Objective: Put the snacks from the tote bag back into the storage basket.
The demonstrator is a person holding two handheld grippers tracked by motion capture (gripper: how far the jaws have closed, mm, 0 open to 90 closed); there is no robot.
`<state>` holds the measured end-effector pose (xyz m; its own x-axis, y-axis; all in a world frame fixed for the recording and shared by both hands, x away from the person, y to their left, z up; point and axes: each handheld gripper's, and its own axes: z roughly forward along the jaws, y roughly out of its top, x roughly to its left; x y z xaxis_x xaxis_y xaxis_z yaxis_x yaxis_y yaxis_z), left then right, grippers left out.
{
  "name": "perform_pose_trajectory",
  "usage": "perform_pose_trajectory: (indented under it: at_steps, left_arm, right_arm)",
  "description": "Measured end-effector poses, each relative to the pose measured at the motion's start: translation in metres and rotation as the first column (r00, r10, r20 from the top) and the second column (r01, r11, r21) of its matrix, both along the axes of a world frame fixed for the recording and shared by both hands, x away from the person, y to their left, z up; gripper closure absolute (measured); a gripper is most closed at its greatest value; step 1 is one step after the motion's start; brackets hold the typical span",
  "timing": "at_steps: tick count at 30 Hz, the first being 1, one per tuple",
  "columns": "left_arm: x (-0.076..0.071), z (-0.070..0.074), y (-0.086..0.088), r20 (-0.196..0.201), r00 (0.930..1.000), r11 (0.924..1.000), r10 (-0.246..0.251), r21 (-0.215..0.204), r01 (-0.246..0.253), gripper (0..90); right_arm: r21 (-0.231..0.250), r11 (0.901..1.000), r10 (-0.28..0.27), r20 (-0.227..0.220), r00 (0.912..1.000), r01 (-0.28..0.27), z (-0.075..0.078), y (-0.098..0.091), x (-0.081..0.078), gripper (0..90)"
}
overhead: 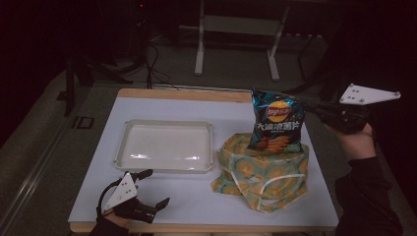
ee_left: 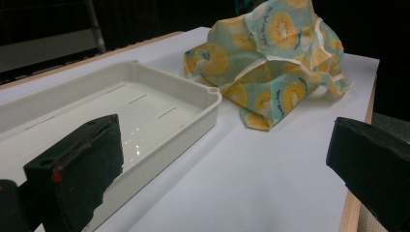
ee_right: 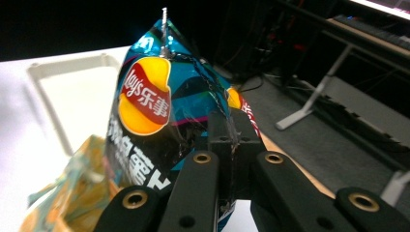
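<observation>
A blue bag of potato chips with a yellow and red logo hangs upright over a crumpled cloth bag printed with orange slices. My right gripper is shut on the chip bag's right edge, and the right gripper view shows the chip bag pinched between the jaws. Near the table's front left corner my left gripper stands open with nothing in it. From the left gripper view the cloth bag lies ahead beside the white tray.
A shallow white tray sits on the white table left of the cloth bag. Beyond the table's far wooden edge are metal stand legs and cables on the dark floor.
</observation>
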<state>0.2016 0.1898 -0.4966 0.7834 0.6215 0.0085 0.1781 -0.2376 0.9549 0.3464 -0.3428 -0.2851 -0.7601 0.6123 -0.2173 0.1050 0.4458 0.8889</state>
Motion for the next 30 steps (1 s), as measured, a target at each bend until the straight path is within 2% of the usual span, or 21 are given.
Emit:
perform_pose_trajectory:
  at_steps: [3,4,7,9,16,18,22,30]
  left_arm:
    - [0.000,0.000,0.000,0.000,1.0000,1.0000,0.001,-0.001,-0.001,0.2]
    - [0.000,0.000,0.000,0.000,1.0000,1.0000,0.002,-0.001,-0.002,0.2]
    - [0.000,0.000,0.000,0.000,1.0000,1.0000,0.003,-0.001,-0.003,0.2]
    - [0.000,0.000,0.001,0.002,1.0000,1.0000,0.004,-0.005,-0.004,0.2]
    - [-0.002,0.001,0.001,0.008,0.9999,1.0000,0.006,-0.004,-0.006,0.2]
    - [-0.002,0.002,0.001,0.011,0.9999,1.0000,0.007,-0.003,-0.007,0.2]
    - [-0.004,0.003,0.002,0.018,0.9998,0.9999,0.012,-0.010,-0.012,0.2]
    - [-0.008,0.005,0.004,0.026,0.9996,0.9998,0.012,-0.017,-0.011,0.1]
  right_arm:
    - [0.006,1.0000,-0.007,0.012,0.9999,0.007,0.008,0.002,0.002,90.0]
    - [0.006,0.9998,-0.018,0.027,0.9995,0.018,0.017,0.005,0.005,90.0]
    - [0.011,0.9995,-0.028,0.042,0.9987,0.028,0.027,0.009,0.009,90.0]
    - [0.027,0.9994,-0.025,0.043,0.9988,0.024,0.033,0.012,0.011,90.0]
    - [0.037,0.9989,-0.030,0.066,0.9974,0.028,0.049,0.036,0.014,90.0]
    - [0.042,0.9987,-0.032,0.069,0.9971,0.030,0.051,0.045,0.016,90.0]
    - [0.087,0.9962,-0.012,0.069,0.9975,0.006,0.052,0.062,0.017,90.0]
    - [0.091,0.9950,0.035,0.060,0.9976,-0.040,0.046,0.111,0.022,90.0]
